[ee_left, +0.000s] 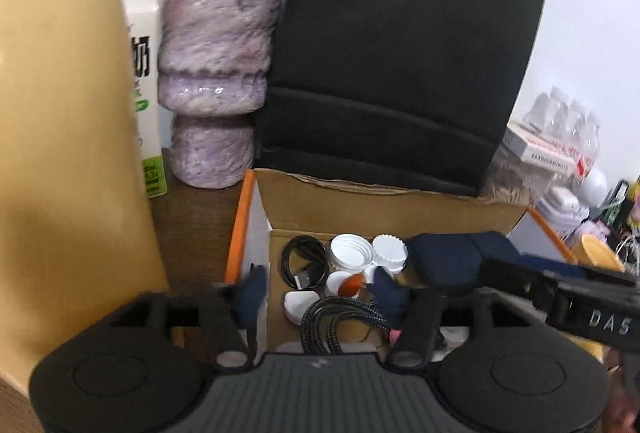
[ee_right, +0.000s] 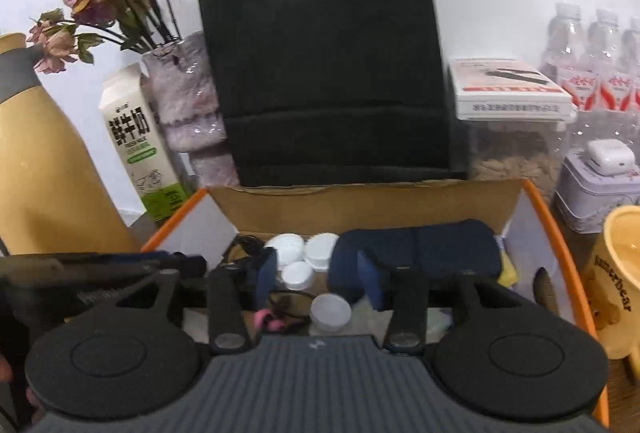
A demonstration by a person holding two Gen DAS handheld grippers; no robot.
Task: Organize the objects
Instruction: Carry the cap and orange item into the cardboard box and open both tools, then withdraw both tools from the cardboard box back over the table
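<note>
Grippers both sit over the open box point(ee_left: 384, 209), which holds caps point(ee_left: 352, 253), a coiled cable point(ee_left: 304, 259), a braided cable point(ee_left: 340, 317) and a navy pouch point(ee_left: 448, 261). No earlier view, so my read is a pick is next, or a drop just ended; can't tell which. To pick well: choose one item, come straight down over it, keep the fingers clear of the cable loops so nothing snags, and stay off the box wall. The two tools are close, so move one at a time; the right gripper's body already crosses the left view at its right edge. Left gripper point(ee_left: 320, 293): jaws spread, nothing between the pads, hovering above the braided cable. Right gripper point(ee_right: 320, 281): spread too, empty, caps point(ee_right: 298, 273) and pouch point(ee_right: 420, 249) showing beyond the gap, no contact visible.
</note>
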